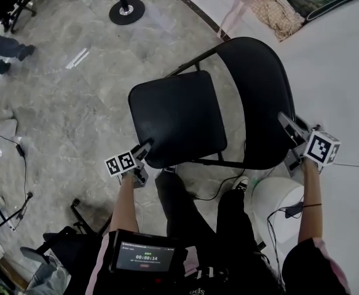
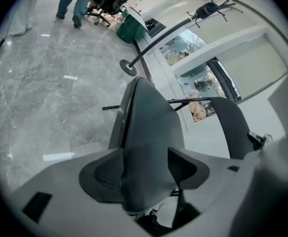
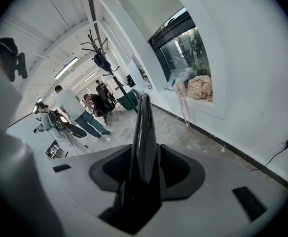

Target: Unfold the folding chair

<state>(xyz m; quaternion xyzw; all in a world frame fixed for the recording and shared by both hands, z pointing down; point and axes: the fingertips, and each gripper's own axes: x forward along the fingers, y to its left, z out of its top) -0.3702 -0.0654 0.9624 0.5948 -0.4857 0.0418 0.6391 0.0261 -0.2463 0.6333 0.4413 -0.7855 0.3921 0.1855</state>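
Observation:
The black folding chair stands open on the marble floor, its seat lying flat and its backrest to the right. My left gripper is at the seat's near left corner. In the left gripper view the seat fills the gap between the jaws, and the gripper is shut on it. My right gripper is at the backrest's right edge. In the right gripper view that thin edge stands between the jaws with a gap on each side, so the gripper is open.
A stanchion base stands beyond the chair. A white round object sits by my right foot. Cables trail over the floor at the left, near an office chair. Several people stand farther off.

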